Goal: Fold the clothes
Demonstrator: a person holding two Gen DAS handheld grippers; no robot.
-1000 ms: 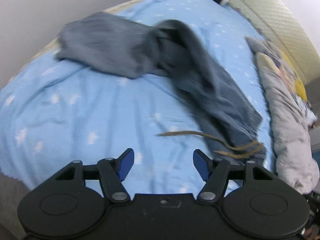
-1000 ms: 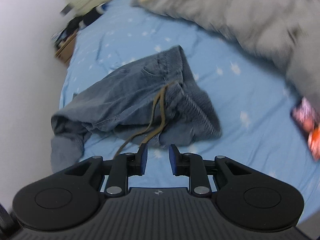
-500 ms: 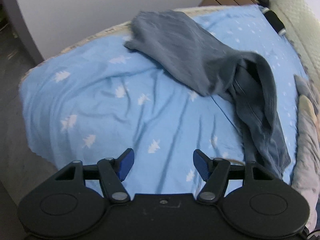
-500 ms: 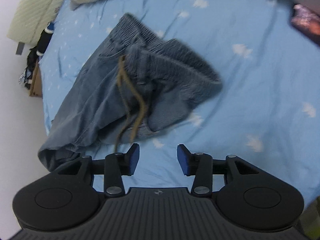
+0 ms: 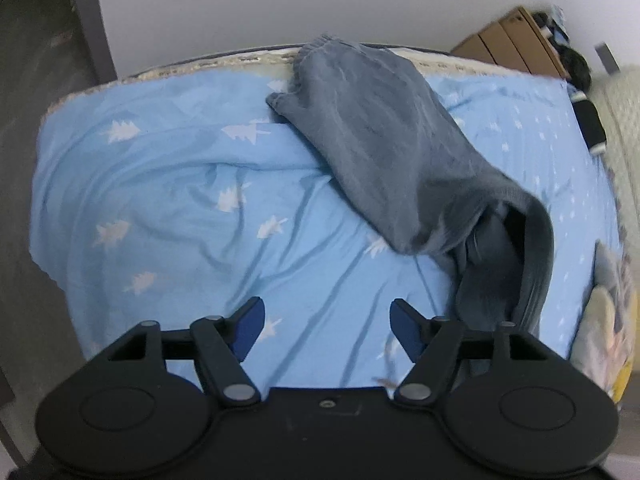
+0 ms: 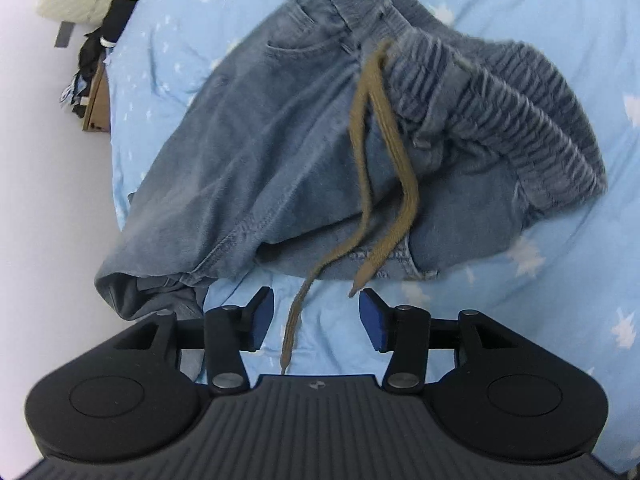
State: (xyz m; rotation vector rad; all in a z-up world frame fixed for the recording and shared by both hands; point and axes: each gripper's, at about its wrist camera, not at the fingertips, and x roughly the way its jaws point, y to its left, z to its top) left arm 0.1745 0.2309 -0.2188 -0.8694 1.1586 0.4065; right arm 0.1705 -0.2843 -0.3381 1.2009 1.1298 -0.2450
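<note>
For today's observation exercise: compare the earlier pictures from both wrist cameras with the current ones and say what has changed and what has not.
The right gripper has come down closer to the denim trousers and its jaws are opening; one end of the tan drawstring now lies between them, not pinched. The left gripper has swung towards the trouser-leg end, its jaws opening slightly over bare blue sheet. The trousers stay crumpled on the bed, unheld.

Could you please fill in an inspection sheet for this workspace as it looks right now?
Surface: blue tree-print bedsheet, wrinkled.
Job's things: denim trousers lying crumpled and unfolded, ribbed waistband bunched, tan drawstring trailing loose.
Clutter: grey blanket at the bed's edge; dark items by the headboard.
Grippers: left gripper opening, nothing between; right gripper opening over the drawstring's end, pads not touching it.
Cables: nothing seen.
Surroundings: white wall, cardboard box.
</note>
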